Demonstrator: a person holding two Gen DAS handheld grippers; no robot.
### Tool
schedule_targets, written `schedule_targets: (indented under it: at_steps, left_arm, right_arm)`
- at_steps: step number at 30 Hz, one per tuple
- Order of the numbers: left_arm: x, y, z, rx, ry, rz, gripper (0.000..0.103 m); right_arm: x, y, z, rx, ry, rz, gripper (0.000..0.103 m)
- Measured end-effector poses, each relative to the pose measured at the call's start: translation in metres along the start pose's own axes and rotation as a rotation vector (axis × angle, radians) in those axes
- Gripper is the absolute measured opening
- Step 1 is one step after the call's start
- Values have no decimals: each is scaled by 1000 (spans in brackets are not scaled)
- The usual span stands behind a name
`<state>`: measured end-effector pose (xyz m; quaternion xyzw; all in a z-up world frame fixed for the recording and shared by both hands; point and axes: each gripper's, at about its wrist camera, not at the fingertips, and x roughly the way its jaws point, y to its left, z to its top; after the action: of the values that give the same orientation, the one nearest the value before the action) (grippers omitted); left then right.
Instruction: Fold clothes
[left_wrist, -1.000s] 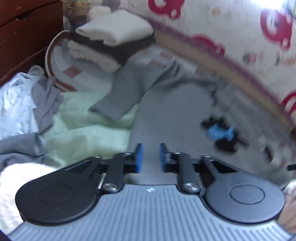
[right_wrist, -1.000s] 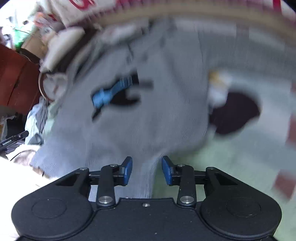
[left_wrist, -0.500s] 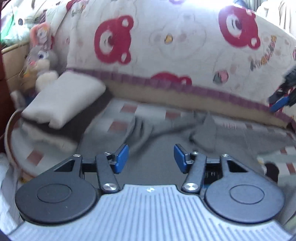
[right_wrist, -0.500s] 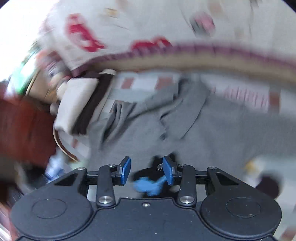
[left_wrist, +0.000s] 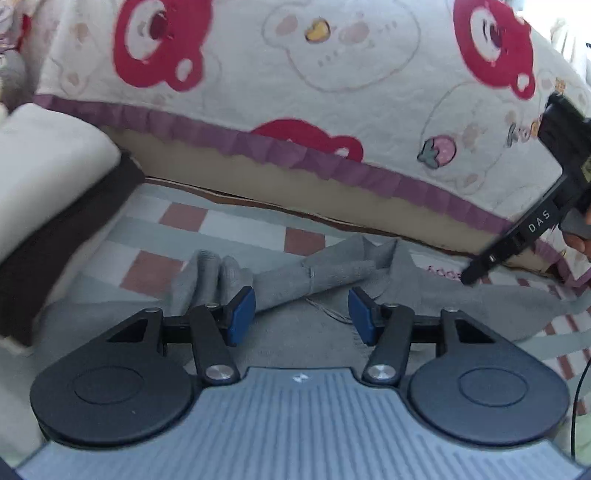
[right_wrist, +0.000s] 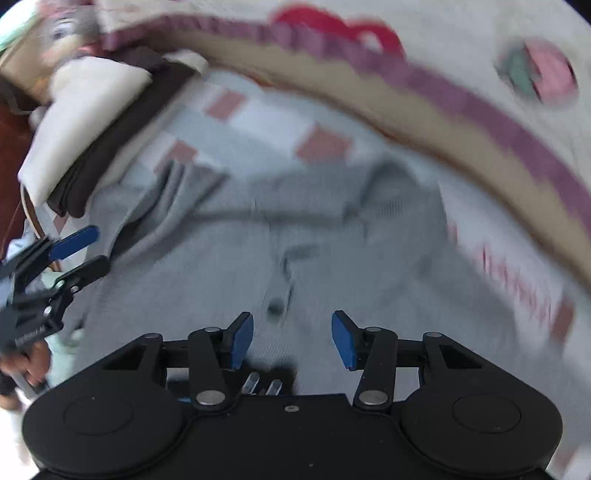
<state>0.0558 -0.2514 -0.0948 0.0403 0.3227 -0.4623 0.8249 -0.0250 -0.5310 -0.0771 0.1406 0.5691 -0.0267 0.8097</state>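
Observation:
A grey knit polo sweater (left_wrist: 332, 273) lies spread on the checked bed sheet (left_wrist: 221, 225), collar toward the bedding, one sleeve bunched at the left. My left gripper (left_wrist: 301, 314) is open and empty, low over the sweater's left shoulder. My right gripper (right_wrist: 291, 338) is open and empty above the sweater's chest (right_wrist: 332, 251); that view is blurred. The left gripper also shows at the left edge of the right wrist view (right_wrist: 79, 251), and the right gripper's body shows at the right edge of the left wrist view (left_wrist: 546, 206).
A stack of folded clothes, cream on dark brown (left_wrist: 48, 192), sits to the left of the sweater. A quilt with red bears and a purple frill (left_wrist: 295, 92) rises behind it. A dark wooden cabinet (right_wrist: 9, 155) stands at the far left.
Both grippers have opened wider and moved toward the sweater's collar end. The views swung from the sweater's body and the pile of loose clothes up toward the quilt.

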Motion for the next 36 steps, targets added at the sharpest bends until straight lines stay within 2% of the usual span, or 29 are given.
schedule_targets:
  at_steps: [3, 5, 7, 10, 12, 13, 15, 17, 19, 21, 22, 24, 25, 26, 28, 30, 31, 33, 35, 36]
  left_arm:
    - [38, -6, -13, 4, 44, -13, 50]
    - [63, -13, -19, 29, 82, -18, 50]
    - [87, -21, -24, 71, 120, -18, 50]
    - [114, -28, -20, 155, 96, 27, 53]
    - [130, -28, -12, 182, 65, 69, 55]
    - [136, -27, -8, 197, 42, 83, 58]
    - [149, -25, -1, 235, -4, 110, 71]
    - [162, -20, 3, 244, 17, 63, 76]
    - [172, -12, 9, 172, 107, -16, 78]
    - [168, -7, 11, 84, 114, -53, 78]
    - [163, -8, 10, 77, 91, -74, 78]
    - [158, -13, 9, 97, 61, -95, 73]
    - [159, -16, 8, 130, 58, -77, 68]
    - [161, -19, 8, 148, 59, -52, 58]
    - [172, -11, 12, 58, 102, 41, 56]
    - [181, -3, 16, -31, 138, 127, 52]
    - [181, 1, 19, -73, 128, 138, 48]
    - [186, 10, 25, -137, 134, 157, 30]
    - [190, 21, 29, -216, 154, 158, 26]
    - [190, 27, 31, -265, 161, 152, 26]
  right_arm:
    - [17, -9, -12, -127, -111, -48, 52]
    - [33, -13, -19, -208, -143, -64, 50]
    - [49, -20, -19, -235, -174, -78, 49]
    - [73, -30, -11, -234, -212, -94, 48]
    - [91, -36, 0, -227, -211, -65, 48]
    - [98, -40, 6, -203, -216, -47, 49]
    - [112, -51, 16, -124, -235, -10, 51]
    - [124, -62, 24, -13, -241, 35, 53]
    - [135, -74, 31, 107, -242, 83, 53]
    - [139, -79, 36, 180, -259, 148, 53]
    - [138, -80, 38, 197, -265, 196, 52]
    - [136, -76, 45, 177, -258, 256, 12]
    - [135, -70, 49, 147, -257, 238, 5]
    - [133, -64, 52, 118, -255, 221, 5]
    - [131, -55, 57, 77, -250, 188, 3]
    - [131, -55, 54, 88, -239, 159, 3]
    - [131, -55, 52, 93, -233, 144, 7]
    - [131, -55, 49, 104, -222, 115, 20]
    - [132, -60, 39, 117, -209, 83, 62]
    - [133, -63, 34, 124, -206, 82, 62]
